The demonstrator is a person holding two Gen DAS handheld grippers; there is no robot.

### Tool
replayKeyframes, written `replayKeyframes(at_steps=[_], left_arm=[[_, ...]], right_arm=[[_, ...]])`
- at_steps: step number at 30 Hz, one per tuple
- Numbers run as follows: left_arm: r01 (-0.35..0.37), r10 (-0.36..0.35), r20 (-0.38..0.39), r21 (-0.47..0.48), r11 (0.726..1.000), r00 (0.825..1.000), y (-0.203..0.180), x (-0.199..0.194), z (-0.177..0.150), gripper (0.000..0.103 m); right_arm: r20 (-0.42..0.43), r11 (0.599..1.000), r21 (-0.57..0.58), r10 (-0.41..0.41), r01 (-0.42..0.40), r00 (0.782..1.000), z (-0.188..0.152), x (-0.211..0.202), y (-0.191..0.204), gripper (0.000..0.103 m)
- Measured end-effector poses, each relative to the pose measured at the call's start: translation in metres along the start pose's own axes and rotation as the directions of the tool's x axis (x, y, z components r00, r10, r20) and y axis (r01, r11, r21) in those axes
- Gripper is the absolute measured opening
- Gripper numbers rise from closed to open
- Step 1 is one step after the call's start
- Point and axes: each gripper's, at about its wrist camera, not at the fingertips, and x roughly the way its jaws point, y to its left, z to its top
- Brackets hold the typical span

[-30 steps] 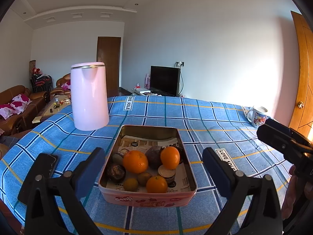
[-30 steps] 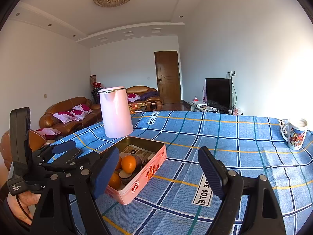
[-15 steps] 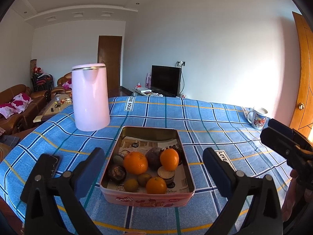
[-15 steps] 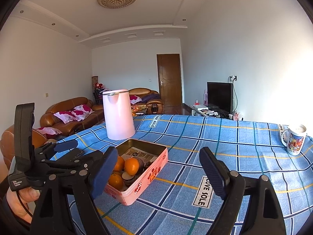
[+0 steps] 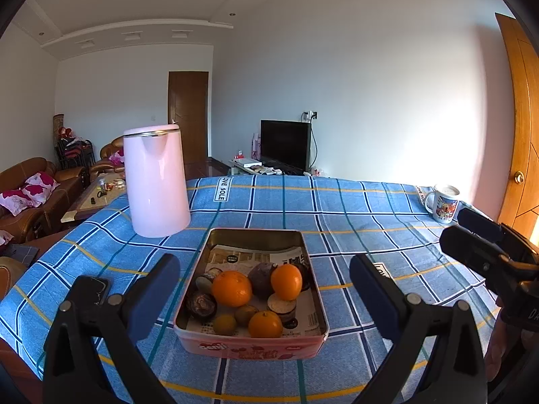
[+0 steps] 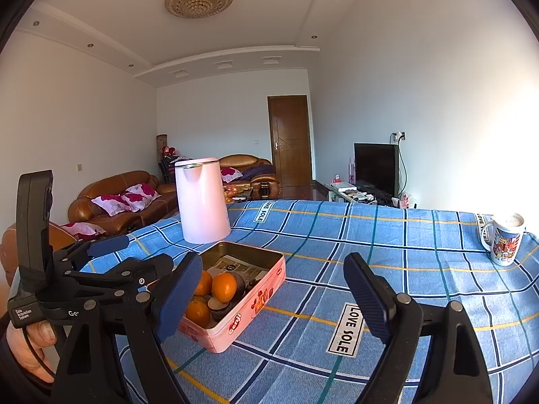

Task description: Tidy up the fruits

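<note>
- Both pairs of jaws stand wide apart and hold nothing: the left gripper hovers over the near edge of the table, straight in front of the pink tin, and the right gripper hangs off to the tin's right, over bare cloth.
- Inside the tin lie three oranges among dark round fruits and smaller greenish ones, all on printed paper; no fruit shows on the cloth outside it.
- Fruit gathered in the tin fits either a sorted end or a pile waiting to be sorted, so the step in hand cannot be settled. Any pick would call for lowering the jaws between the tin's walls onto a single fruit.
- Further back stand a pink kettle to the left and a mug at the far right edge.
- Compared with a second ago, both cameras sit slightly higher and further back; the tin and fruit lie as they did.
</note>
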Motion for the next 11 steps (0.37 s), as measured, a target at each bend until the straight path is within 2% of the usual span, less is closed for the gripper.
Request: replayKeyframes(at_steps=[11], left_arm=[[-0.002, 0.002, -0.007, 0.001, 1.0, 1.0, 0.0004, 0.0004, -0.0025, 0.103]], right_arm=[[-0.025, 1.0, 0.002, -0.013, 0.013, 1.0, -0.0068, 0.0012, -0.0062, 0.087]])
